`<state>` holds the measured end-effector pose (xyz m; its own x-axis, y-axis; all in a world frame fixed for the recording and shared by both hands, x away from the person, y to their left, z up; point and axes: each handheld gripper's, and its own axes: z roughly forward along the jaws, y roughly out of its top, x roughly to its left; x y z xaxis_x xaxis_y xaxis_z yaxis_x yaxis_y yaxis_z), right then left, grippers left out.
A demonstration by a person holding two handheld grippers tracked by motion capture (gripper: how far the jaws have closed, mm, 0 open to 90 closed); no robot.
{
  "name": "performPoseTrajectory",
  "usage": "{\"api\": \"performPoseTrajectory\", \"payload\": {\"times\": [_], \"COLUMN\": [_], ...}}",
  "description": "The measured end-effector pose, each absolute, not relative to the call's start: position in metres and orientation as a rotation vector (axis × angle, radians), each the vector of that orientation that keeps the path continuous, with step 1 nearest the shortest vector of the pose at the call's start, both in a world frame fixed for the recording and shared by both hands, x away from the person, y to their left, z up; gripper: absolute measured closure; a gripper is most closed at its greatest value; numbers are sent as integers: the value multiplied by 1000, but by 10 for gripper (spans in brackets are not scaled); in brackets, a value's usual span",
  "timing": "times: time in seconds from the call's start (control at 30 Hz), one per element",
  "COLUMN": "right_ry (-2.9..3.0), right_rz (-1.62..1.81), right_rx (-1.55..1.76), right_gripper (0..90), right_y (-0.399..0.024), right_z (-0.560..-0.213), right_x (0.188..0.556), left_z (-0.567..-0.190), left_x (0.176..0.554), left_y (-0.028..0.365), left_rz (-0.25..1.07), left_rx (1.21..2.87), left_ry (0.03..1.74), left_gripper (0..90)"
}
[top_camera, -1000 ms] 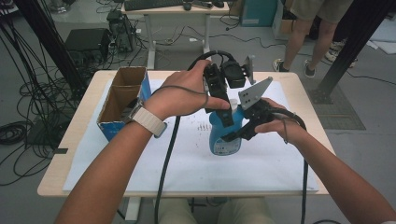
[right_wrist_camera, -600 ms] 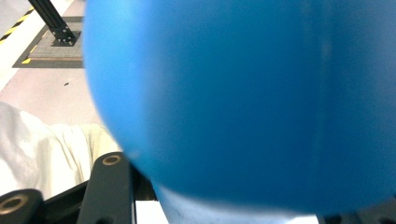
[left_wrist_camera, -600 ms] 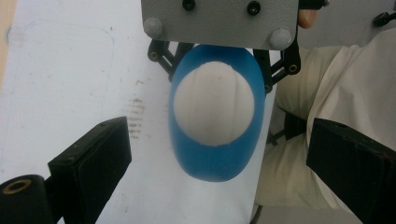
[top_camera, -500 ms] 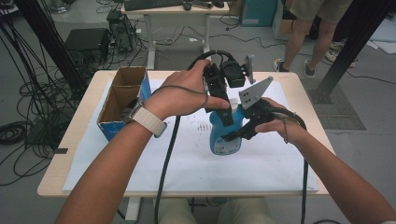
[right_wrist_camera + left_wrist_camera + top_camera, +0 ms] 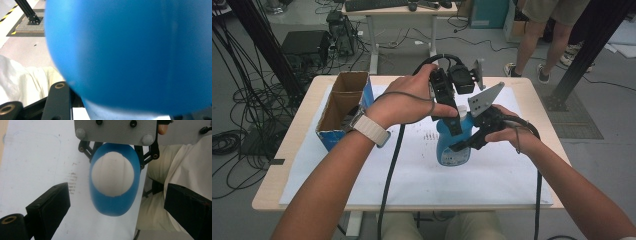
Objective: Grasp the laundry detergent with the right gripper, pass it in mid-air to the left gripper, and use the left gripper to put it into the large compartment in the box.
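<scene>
Two grippers are worked on one blue bottle [image 5: 452, 142], which is stood upright on the white sheet [image 5: 412, 170] near the middle of the table [image 5: 287, 150], right of the cardboard box [image 5: 343, 107]. The bottle body is pinched from the side by the right gripper [image 5: 467, 145]; its jaws are pressed onto the blue wall, which is seen blurred and very close in the right gripper view [image 5: 130, 55]. The left gripper [image 5: 451, 117] is held above the bottle, pointing down. In the left gripper view its jaws are spread wide, one each side of the white cap [image 5: 112, 175], with clear gaps; nothing is touched by them.

Progress, as judged: the bottle is secured and the top tool is lined up over the cap, so the approach is done. The cap appears seated on the neck and has not yet been gripped. Closing on the cap and whatever is to be done with it (probably twisting off) are left.

Compared with the earlier high views, no change is seen: bottle, box and both hands are kept in the same places, and the side grip is unchanged.
</scene>
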<state>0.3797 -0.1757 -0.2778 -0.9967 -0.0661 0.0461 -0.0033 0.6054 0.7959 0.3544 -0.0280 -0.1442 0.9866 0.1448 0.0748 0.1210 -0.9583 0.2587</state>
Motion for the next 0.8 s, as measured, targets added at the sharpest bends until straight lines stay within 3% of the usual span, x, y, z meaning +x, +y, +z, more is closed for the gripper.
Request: {"api": "performPoseTrajectory", "payload": {"times": [0.8], "right_ry": [-2748], "right_rz": [-1361], "right_rx": [50], "right_gripper": [435], "right_y": [-176], "right_z": [-278], "right_x": [380], "left_z": [-144], "left_x": [354], "left_y": [-27], "left_rz": [134], "left_rx": [2875], "left_ry": [200], "left_gripper": [69]}}
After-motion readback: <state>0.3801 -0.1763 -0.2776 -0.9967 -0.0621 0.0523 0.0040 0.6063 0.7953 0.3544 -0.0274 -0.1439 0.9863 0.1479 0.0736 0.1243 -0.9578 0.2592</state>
